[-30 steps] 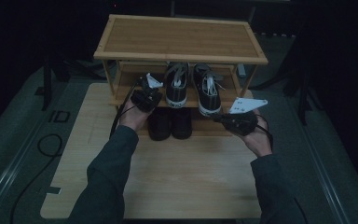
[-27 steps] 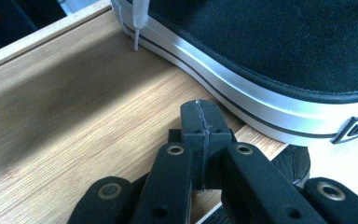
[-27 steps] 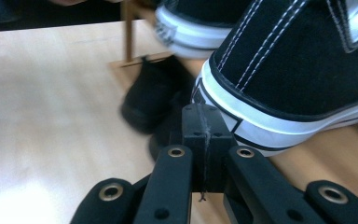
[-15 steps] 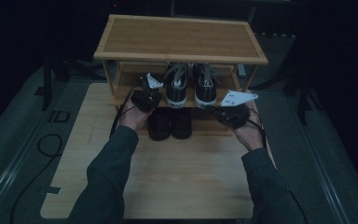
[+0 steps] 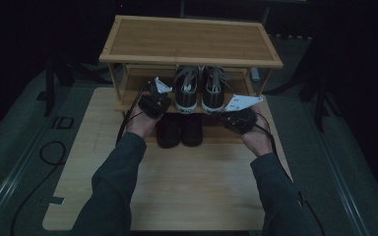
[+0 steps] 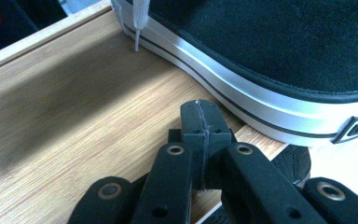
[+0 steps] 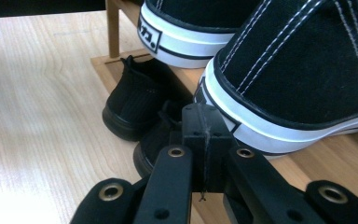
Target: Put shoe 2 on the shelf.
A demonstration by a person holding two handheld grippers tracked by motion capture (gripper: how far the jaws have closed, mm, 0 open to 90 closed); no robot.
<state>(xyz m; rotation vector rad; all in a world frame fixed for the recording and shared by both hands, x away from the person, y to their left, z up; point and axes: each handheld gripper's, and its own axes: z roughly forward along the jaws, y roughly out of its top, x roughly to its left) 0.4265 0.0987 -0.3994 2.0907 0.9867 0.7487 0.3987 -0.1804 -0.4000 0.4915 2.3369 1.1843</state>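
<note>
While both grippers stand at the front edge of the rack (image 5: 189,42), the work in hand appears to be squaring the pair of sneakers on its middle shelf (image 6: 74,116).

Position. The left sneaker (image 5: 186,93) and right sneaker (image 5: 213,94) sit side by side on that shelf, heels toward the person, touching or nearly so. Below them, at the rack's foot, a pair of black shoes (image 5: 179,130) rests with heels out over the bench (image 5: 192,182).

Grippers. The left gripper (image 5: 153,101) lies just left of the left sneaker; in the left gripper view its jaws are pressed together with nothing between them, tips just beside the white sole. The right gripper (image 5: 238,118) lies just right of the right sneaker, also fully closed and empty, its tips (image 7: 201,122) near that sneaker's heel sole.

Assessment. With closed jaws, the step is best done as a push, not a grasp:
- contact the white rubber sole, not the soft upper or the laces (image 6: 137,21);
- press from both flanks evenly, so the pair does not skew;
- keep the tips low and level with the shelf;
- avoid knocking the black shoes beneath.

Risk: one-sided pressure could turn a heel off the shelf edge.
</note>
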